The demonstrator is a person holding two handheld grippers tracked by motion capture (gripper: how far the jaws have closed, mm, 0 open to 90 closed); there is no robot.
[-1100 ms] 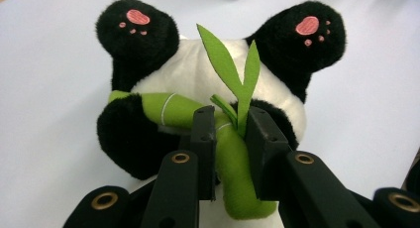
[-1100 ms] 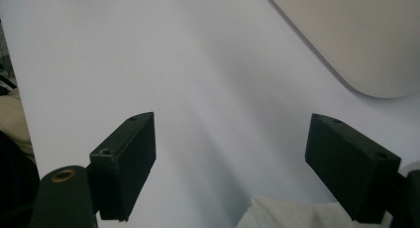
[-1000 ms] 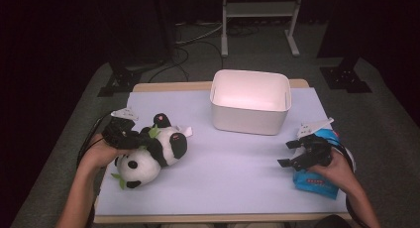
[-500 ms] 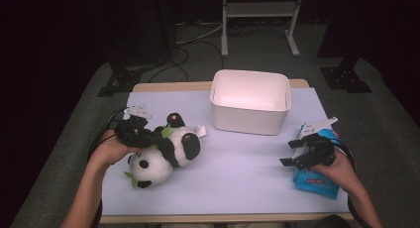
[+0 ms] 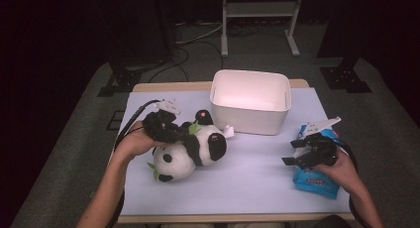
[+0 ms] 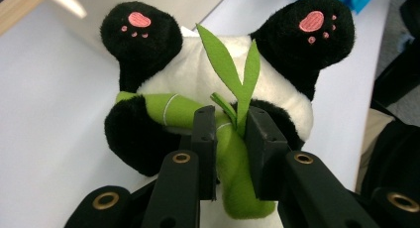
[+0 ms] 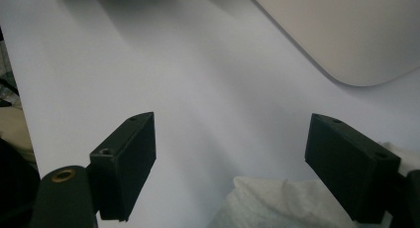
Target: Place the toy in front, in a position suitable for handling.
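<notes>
A black-and-white plush panda (image 5: 195,149) lies on its back on the pale table sheet, left of centre, feet toward the bin. My left gripper (image 5: 174,131) is at its left side. In the left gripper view the jaws (image 6: 230,123) are shut on the green bamboo stalk (image 6: 230,158) that the panda (image 6: 198,79) hugs, its leaves sticking up between the pink-soled feet. My right gripper (image 5: 293,152) hovers open at the right, over a blue packet (image 5: 317,181). Its jaws (image 7: 230,126) stand wide apart with bare sheet between them and a crumpled white edge (image 7: 277,203) below.
A white rectangular bin (image 5: 247,123) stands behind the centre of the table, just right of the panda; its rounded corner (image 7: 356,34) shows in the right gripper view. The table's wooden edge (image 5: 163,86) runs along the back. Dark floor, cables and a stand lie beyond.
My left gripper has moved right and toward the bin, taking the panda along by its bamboo. The right gripper has kept still.
</notes>
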